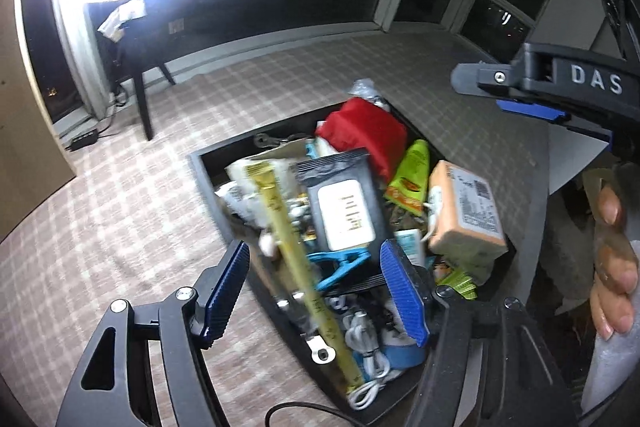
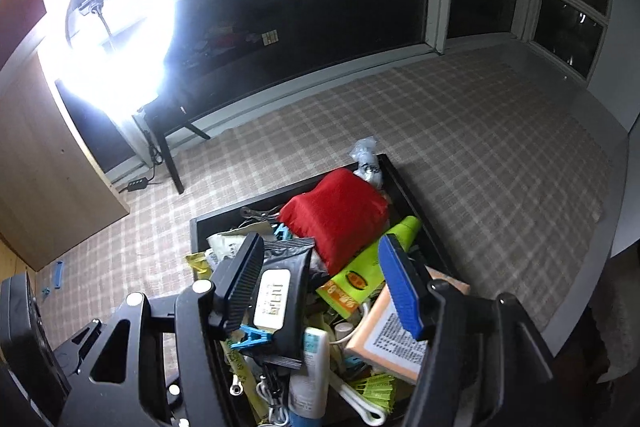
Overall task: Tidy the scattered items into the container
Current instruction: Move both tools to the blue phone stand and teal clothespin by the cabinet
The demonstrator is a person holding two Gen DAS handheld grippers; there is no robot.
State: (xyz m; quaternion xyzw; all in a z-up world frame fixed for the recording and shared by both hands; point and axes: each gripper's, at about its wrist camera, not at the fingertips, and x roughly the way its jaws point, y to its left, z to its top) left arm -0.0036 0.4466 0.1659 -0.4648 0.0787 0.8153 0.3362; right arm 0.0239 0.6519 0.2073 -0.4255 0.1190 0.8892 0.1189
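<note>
Both sets of fingers, left gripper (image 1: 316, 287) and right gripper (image 2: 326, 287), hang released and empty above the crammed black container (image 1: 208, 171).

the container (image 2: 404, 187) looks like matt black plastic. the red pouch (image 2: 340, 215) is cloth with a soft sheen — the black wipes pack (image 1: 340, 203) is glossy film with a paper-like label. the blue gripper pads (image 1: 404, 291) are ribbed plastic. the rug (image 2: 480, 131) is a rough woven plaid, the cabinet (image 2: 48, 163) pale matt wood.
</note>
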